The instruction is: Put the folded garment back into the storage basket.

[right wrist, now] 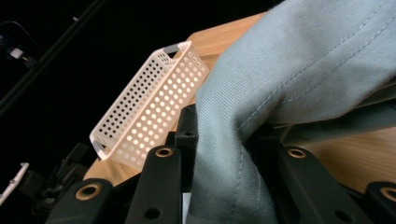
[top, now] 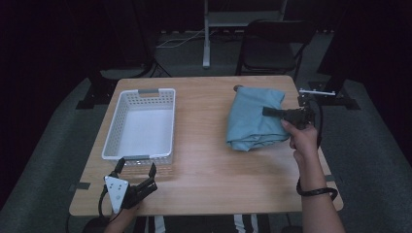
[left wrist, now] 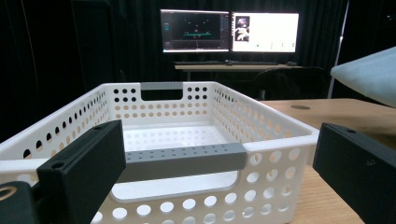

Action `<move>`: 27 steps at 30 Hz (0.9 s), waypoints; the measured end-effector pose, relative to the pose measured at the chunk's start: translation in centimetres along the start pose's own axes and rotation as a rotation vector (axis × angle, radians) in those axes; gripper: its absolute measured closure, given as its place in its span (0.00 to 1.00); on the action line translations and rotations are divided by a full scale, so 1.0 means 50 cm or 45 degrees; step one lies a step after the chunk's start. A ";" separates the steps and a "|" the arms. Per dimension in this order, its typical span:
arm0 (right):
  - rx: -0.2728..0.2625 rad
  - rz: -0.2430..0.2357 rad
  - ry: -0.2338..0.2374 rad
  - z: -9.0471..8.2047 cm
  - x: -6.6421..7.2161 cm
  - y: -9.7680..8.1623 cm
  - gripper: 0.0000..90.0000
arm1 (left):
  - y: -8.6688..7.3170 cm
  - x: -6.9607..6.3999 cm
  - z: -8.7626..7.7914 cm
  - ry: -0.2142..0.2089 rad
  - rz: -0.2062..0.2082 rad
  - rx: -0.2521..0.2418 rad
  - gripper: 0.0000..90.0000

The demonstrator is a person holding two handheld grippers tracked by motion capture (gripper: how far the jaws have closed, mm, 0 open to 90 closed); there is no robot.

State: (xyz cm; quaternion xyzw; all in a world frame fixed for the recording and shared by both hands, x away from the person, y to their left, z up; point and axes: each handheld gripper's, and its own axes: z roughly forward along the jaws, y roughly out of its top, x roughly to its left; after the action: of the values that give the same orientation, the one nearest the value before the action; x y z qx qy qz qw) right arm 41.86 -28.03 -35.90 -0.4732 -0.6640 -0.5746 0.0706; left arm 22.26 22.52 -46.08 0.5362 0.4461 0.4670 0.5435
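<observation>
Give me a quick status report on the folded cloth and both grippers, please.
Right hand-held gripper shut on blue-grey cloth. Left hand-held gripper open, at white basket. Bare tabletop between cloth and basket.

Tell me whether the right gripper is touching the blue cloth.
Touching. In the right gripper view the right gripper has its jaws clamped on a fold of the blue cloth.

White basket [left wrist: 187, 140] between open jaws

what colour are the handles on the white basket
Grey: the basket has a grey handle at each end, clearest in the left gripper view.
</observation>
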 end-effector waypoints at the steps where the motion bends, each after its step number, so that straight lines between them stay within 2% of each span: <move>1: -0.005 0.003 0.003 0.000 0.001 0.002 0.81 | 0.000 0.000 0.000 -0.001 -0.001 0.000 0.04; 8: -0.030 -0.009 0.024 -0.003 0.021 0.028 0.81 | 0.000 0.000 0.000 -0.002 -0.001 0.001 0.04; 16: -0.073 -0.061 0.024 -0.021 0.057 0.057 0.81 | 0.000 0.000 0.002 -0.007 0.001 0.009 0.04; 27: -0.085 -0.031 0.032 -0.012 0.056 0.061 0.81 | 0.000 0.000 0.002 -0.009 0.001 0.009 0.04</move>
State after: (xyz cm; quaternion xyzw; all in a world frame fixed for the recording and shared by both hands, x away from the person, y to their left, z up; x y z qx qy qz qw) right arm 42.26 -27.30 -31.79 -0.4599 -0.6491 -0.6033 0.0562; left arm 22.35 22.51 -46.06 0.5398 0.4456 0.4638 0.5432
